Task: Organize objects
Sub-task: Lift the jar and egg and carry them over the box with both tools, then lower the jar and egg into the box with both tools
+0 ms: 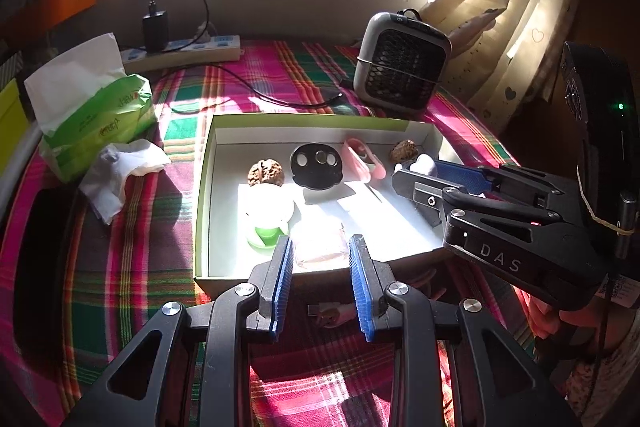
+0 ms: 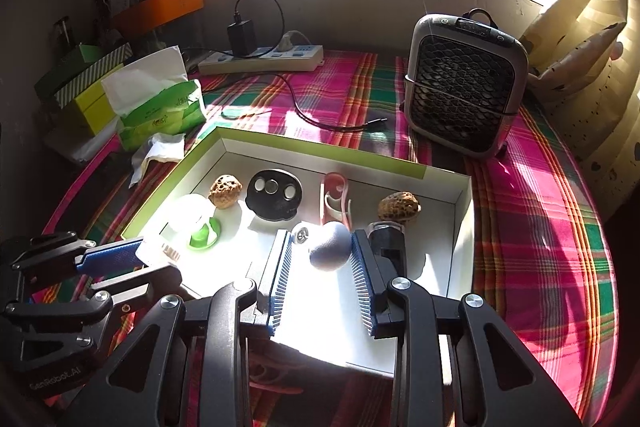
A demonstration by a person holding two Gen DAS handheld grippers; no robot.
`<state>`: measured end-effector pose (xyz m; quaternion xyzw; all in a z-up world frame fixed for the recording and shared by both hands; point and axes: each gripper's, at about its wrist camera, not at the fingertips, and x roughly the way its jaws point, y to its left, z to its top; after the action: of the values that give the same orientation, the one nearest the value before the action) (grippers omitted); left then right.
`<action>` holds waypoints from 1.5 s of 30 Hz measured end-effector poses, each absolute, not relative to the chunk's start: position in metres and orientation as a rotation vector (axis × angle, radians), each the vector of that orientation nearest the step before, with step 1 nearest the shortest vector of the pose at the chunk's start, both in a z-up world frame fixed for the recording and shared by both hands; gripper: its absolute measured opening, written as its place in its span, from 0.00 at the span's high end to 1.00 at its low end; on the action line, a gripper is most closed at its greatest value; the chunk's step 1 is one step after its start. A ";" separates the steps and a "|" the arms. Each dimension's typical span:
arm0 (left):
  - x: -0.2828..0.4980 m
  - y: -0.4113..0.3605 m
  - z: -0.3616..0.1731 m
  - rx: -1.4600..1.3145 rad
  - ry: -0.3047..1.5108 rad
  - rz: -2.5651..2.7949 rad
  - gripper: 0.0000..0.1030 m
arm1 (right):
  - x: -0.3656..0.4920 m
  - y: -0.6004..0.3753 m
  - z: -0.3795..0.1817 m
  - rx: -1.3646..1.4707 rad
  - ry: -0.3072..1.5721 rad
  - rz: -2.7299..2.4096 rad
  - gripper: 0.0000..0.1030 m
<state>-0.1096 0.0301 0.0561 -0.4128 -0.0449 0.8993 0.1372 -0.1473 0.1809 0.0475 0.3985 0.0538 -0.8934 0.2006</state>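
A shallow white box with a green rim (image 1: 202, 187) (image 2: 320, 149) sits on the plaid cloth. In it lie two walnuts (image 1: 265, 172) (image 2: 399, 207), a black disc with round holes (image 1: 316, 167) (image 2: 273, 194), a pink clip (image 1: 362, 159) (image 2: 335, 201), a white-and-green cup (image 1: 269, 215) (image 2: 198, 223) and a clear pink block (image 1: 320, 245). My left gripper (image 1: 320, 259) is open, its jaws either side of the clear block at the box's near edge. My right gripper (image 2: 322, 253) is open around a grey-white egg-shaped object (image 2: 330, 246) (image 1: 424, 163) inside the box; a black cylinder (image 2: 386, 243) lies beside it.
A green tissue pack (image 1: 92, 115) (image 2: 156, 107) and crumpled tissue (image 1: 120, 175) lie left of the box. A small fan heater (image 1: 402, 63) (image 2: 460, 83) stands behind on the right. A power strip with charger and cable (image 1: 184, 51) (image 2: 260, 59) lies at the back.
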 end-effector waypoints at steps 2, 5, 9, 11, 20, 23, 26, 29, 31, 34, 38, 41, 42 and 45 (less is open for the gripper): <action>-0.112 0.030 0.055 -1.199 -0.134 2.600 0.75 | -0.150 0.180 0.046 1.120 0.152 -2.491 0.69; -0.116 0.030 0.052 -1.208 -0.136 2.597 0.75 | -0.154 0.179 0.043 1.131 0.155 -2.483 0.69; -0.121 0.030 0.049 -1.223 -0.134 2.598 0.75 | -0.160 0.175 0.039 1.144 0.166 -2.466 0.69; -0.124 0.030 0.047 -1.231 -0.128 2.599 0.75 | -0.163 0.173 0.038 1.149 0.175 -2.455 0.69; -0.132 0.031 0.042 -1.254 -0.115 2.595 0.75 | -0.174 0.166 0.029 1.181 0.178 -2.424 0.69; -0.134 0.031 0.040 -1.260 -0.112 2.595 0.75 | -0.177 0.164 0.026 1.192 0.184 -2.418 0.69; -0.135 0.031 0.039 -1.264 -0.106 2.598 0.75 | -0.179 0.163 0.024 1.201 0.188 -2.416 0.69; -0.136 0.032 0.039 -1.264 -0.101 2.601 0.75 | -0.180 0.161 0.022 1.207 0.194 -2.413 0.69; -0.137 0.032 0.038 -1.263 -0.097 2.603 0.75 | -0.181 0.161 0.022 1.209 0.199 -2.412 0.69; -0.138 0.031 0.036 -1.268 -0.095 2.605 0.75 | -0.182 0.158 0.020 1.211 0.212 -2.410 0.69; -0.139 0.031 0.035 -1.273 -0.093 2.602 0.75 | -0.184 0.157 0.018 1.216 0.223 -2.408 0.69; -0.140 0.031 0.033 -1.283 -0.092 2.601 0.75 | -0.185 0.156 0.017 1.219 0.229 -2.409 0.69; -0.140 0.031 0.033 -1.282 -0.090 2.603 0.75 | -0.186 0.156 0.017 1.218 0.228 -2.410 0.69; -0.140 0.031 0.032 -1.286 -0.089 2.604 0.75 | -0.187 0.155 0.016 1.220 0.233 -2.409 0.69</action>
<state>-0.1400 0.0312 0.0316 -0.4394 -0.0304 0.8900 0.1177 -0.1872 0.1552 0.0164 0.4397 0.0839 -0.8683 0.2139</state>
